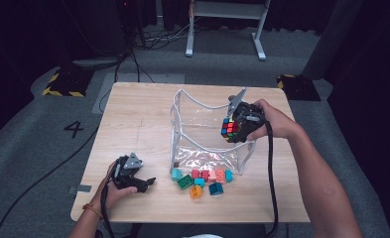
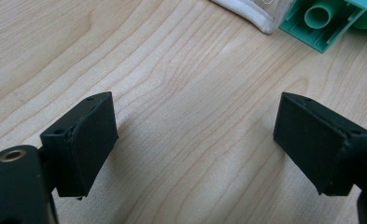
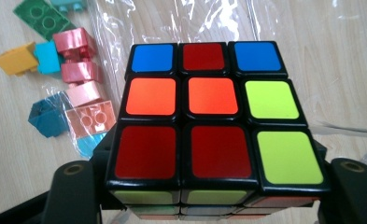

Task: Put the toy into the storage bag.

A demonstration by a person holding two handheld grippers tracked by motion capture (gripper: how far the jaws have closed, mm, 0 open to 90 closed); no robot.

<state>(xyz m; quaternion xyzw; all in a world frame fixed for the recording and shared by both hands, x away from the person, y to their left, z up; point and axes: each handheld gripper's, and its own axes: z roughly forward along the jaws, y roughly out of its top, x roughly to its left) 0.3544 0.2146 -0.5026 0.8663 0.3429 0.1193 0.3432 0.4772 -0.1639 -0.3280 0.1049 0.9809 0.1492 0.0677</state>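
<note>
Puzzle cube (image 3: 209, 116), black-framed with coloured stickers, clamped between the jaws of the right gripper (image 1: 238, 123) and held up over the open top of a clear plastic bag (image 1: 202, 134). Top face in the right gripper view: blue, red, blue along the far row; orange, orange, yellow-green in the middle; red, red, yellow-green nearest. No brand mark or lettering legible on the cube.

Bag standing on the wooden counter (image 1: 133, 124), white-edged, sides transparent, crinkled film spread along its near base. Contents hard to make out through the plastic; possibly one small dark item at the near left corner, cannot tell what.

Just outside the bag's near edge, a loose cluster of toy building bricks (image 1: 202, 179): green (image 3: 41, 16), yellow (image 3: 17, 58), several pink (image 3: 76, 44), teal and light blue, some touching each other, some partly under the film. No writing readable on them.

Left gripper (image 1: 142, 182) low at the near left of the counter, well apart from the bag, jaws parted with bare wood between them and gripping nothing. Ahead of it in the left gripper view, the hollow underside of a green brick (image 2: 326, 21) beside the bag's white edging.

On the grey floor to the left of the counter, a painted figure "4" (image 1: 74, 129).
</note>
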